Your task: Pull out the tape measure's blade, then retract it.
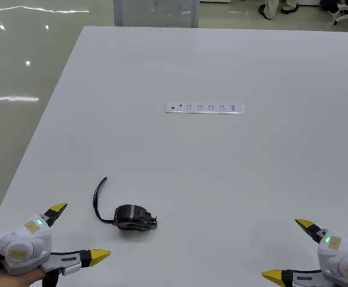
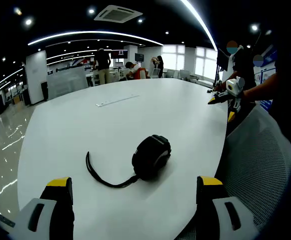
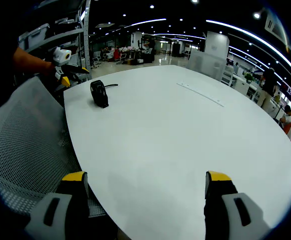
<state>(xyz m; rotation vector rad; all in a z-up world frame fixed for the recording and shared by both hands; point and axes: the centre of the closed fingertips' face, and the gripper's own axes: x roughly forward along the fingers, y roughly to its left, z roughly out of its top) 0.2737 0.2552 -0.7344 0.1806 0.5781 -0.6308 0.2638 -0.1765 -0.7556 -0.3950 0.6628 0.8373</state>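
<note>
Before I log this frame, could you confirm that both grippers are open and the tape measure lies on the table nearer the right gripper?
Not quite: the tape measure lies nearer the left gripper, not the right gripper, as the head view shows. Both grippers are open and it lies on the table.

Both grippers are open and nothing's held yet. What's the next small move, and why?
Probably ease the left gripper forward to close on the tape measure. Its case lies on the table just ahead, lined up between the open jaws in the left gripper view, blade not yet pulled out; the right gripper sits farther off.
</note>
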